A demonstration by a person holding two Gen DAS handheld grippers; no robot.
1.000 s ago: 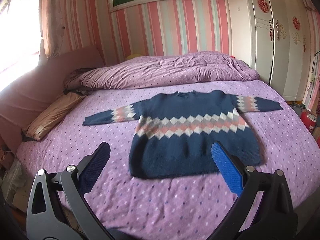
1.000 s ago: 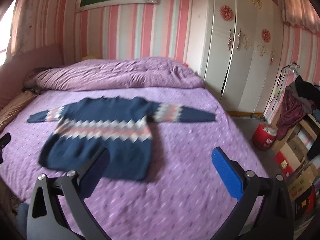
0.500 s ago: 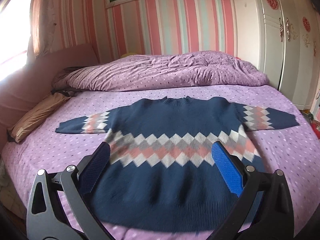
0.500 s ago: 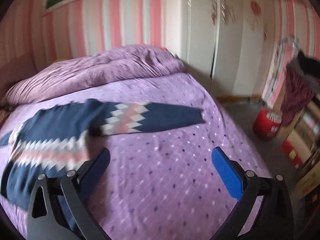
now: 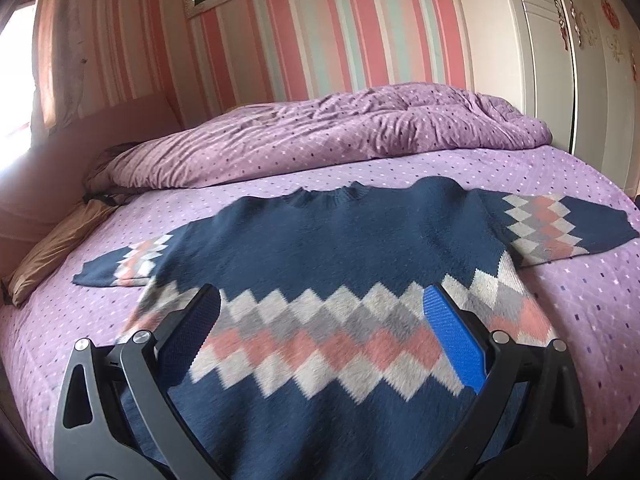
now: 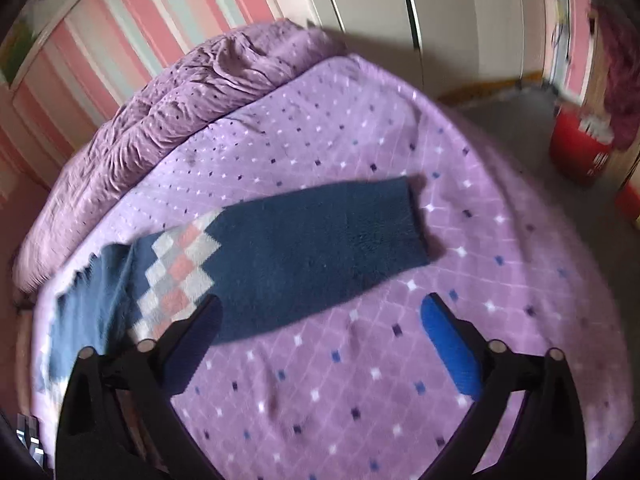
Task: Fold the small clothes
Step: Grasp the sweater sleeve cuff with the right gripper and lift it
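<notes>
1. Jaws: left gripper [image 5: 320, 320] spread wide, nothing between; right gripper [image 6: 320, 316] spread, just been narrowing slightly, nothing gripped.
2. Sweater [image 5: 340, 264] flat on bed [image 5: 580, 312], sleeve [image 6: 304, 256] ahead of right gripper.
3. Red tub [image 6: 580, 152]: writing unreadable.

The left wrist view looks forward and slightly down, close over the sweater's [image 5: 340, 248] body. The right wrist view tilts steeply down near its sleeve [image 6: 320, 248]. Both views share the sweater, bed [image 5: 580, 312] and striped wall [image 5: 320, 40].
</notes>
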